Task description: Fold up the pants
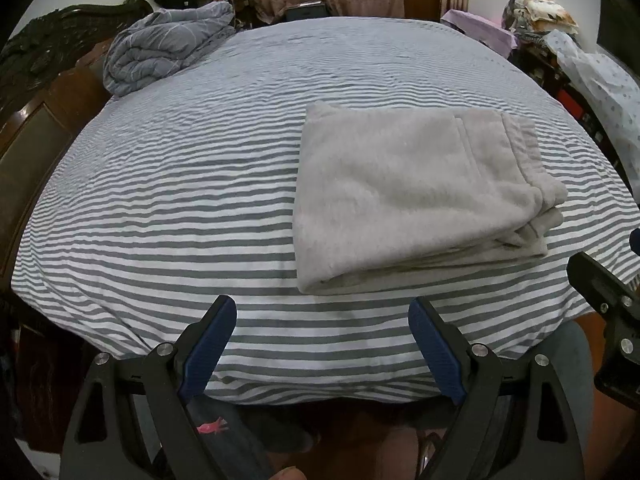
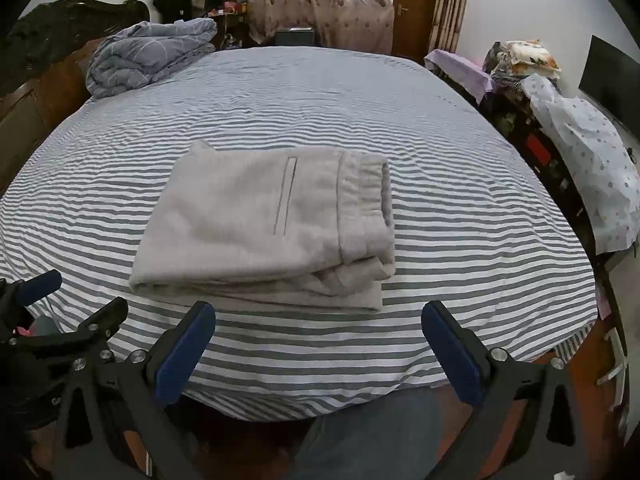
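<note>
Light grey pants (image 1: 408,192) (image 2: 272,224) lie folded into a thick rectangle on the striped bed sheet (image 1: 180,208) (image 2: 460,200), waistband at the right end. My left gripper (image 1: 322,312) hovers open over the sheet near the bed's front edge, just short of the pants' near left corner, with nothing between its blue pads (image 1: 210,344). My right gripper (image 2: 318,318) stands open too, close in front of the folded pile's near edge and apart from it, its blue pads (image 2: 188,352) empty. The left gripper (image 2: 60,320) also shows at the lower left of the right wrist view.
A rolled grey quilt (image 1: 160,48) (image 2: 148,56) sits at the bed's far left corner by a dark wooden headboard (image 1: 48,80). Cluttered shelves with patterned cloth (image 2: 580,152) line the right side. A person's trouser legs (image 2: 372,436) stand against the bed's front edge.
</note>
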